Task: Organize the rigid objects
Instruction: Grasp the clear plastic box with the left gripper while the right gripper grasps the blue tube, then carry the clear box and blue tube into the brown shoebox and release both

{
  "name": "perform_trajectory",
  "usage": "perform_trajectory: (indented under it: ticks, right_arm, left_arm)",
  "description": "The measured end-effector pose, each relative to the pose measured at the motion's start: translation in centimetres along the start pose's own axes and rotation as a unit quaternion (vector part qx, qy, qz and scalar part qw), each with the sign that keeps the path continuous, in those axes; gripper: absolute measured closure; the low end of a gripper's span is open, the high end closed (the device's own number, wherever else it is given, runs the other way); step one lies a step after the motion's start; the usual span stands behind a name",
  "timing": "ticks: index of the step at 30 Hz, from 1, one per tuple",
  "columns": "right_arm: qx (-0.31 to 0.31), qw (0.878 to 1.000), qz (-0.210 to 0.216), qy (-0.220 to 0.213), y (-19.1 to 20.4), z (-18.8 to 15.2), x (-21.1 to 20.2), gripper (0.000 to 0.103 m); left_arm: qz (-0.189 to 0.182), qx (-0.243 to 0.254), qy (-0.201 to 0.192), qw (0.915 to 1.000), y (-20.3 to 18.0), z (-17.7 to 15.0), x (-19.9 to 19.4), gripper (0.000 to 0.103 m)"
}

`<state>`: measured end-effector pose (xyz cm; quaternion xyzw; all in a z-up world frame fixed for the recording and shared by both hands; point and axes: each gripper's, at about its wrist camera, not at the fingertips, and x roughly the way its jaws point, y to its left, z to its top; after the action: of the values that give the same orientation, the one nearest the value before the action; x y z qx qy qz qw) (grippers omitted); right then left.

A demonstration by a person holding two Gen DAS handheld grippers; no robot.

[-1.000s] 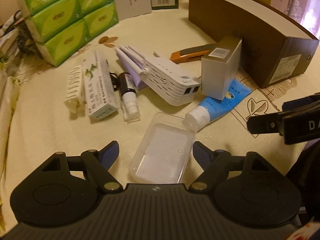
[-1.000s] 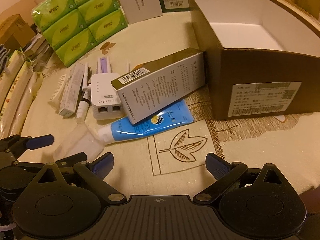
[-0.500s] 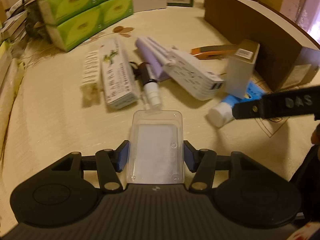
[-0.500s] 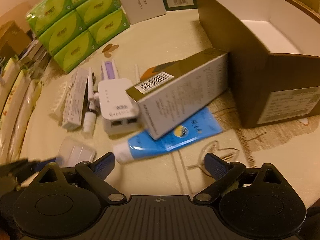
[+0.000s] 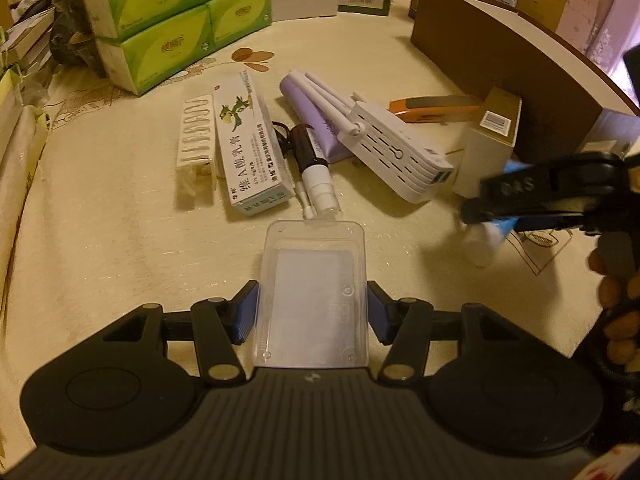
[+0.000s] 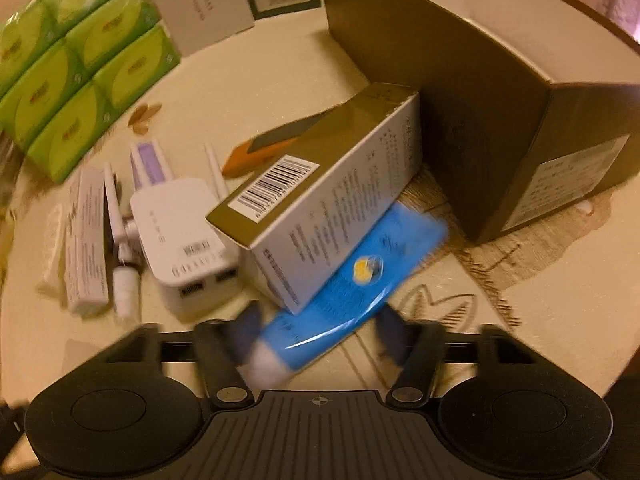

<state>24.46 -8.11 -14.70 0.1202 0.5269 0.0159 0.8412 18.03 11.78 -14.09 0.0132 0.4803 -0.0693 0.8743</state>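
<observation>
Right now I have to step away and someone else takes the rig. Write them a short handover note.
Left gripper: jaws shut on the clear plastic case, low over the table.
Right gripper: jaws closing around the blue tube; grip not yet sure.
The tube lies partly under the gold-and-white carton, which leans at the brown box.
Router, ointment box and spray bottle remain loose.
Done: nothing visibly sorted.
Left: probably everything.

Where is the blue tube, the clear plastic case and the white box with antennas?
blue tube point(image 6: 352, 284), right wrist view, on the middle of its blue body.
clear plastic case point(image 5: 314, 292), left wrist view, on its flat top.
white box with antennas point(image 5: 394, 152), left wrist view, on its slotted top face.
</observation>
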Motion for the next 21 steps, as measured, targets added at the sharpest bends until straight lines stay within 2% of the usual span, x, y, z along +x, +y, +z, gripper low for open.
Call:
perform_trajectory:
  ticks: [2, 4, 7, 13, 18, 21]
  right_arm:
    - [-0.006, 1.0, 0.009, 0.014, -1.0, -0.5, -0.5, 0.065]
    - [-0.018, 0.999, 0.013, 0.023, -1.8, -1.3, -1.2, 0.067]
    - [-0.043, 0.999, 0.009, 0.017, -2.5, -2.3, -2.0, 0.067]
    - [-0.049, 0.999, -0.017, 0.002, -2.3, -2.0, -1.2, 0.065]
    - [-0.086, 0.996, -0.036, -0.012, -1.6, -1.9, -0.5, 0.055]
    - [-0.077, 0.996, -0.038, -0.011, -1.8, -1.4, -0.1, 0.049]
  left_arm:
    - [-0.004, 0.005, 0.002, 1.0, 0.0, 0.0, -0.2, 0.051]
    - [-0.009, 0.006, 0.008, 0.9999, 0.1, -0.1, -0.4, 0.051]
    - [-0.012, 0.015, 0.016, 0.9997, -0.1, -0.1, -0.5, 0.051]
    - [0.002, 0.016, 0.026, 0.9995, -0.7, 0.7, 0.5, 0.051]
    - [0.01, 0.001, 0.031, 0.9994, -1.4, 1.0, 1.3, 0.051]
    - [0.019, -0.007, 0.031, 0.9993, -1.8, 0.9, 1.4, 0.051]
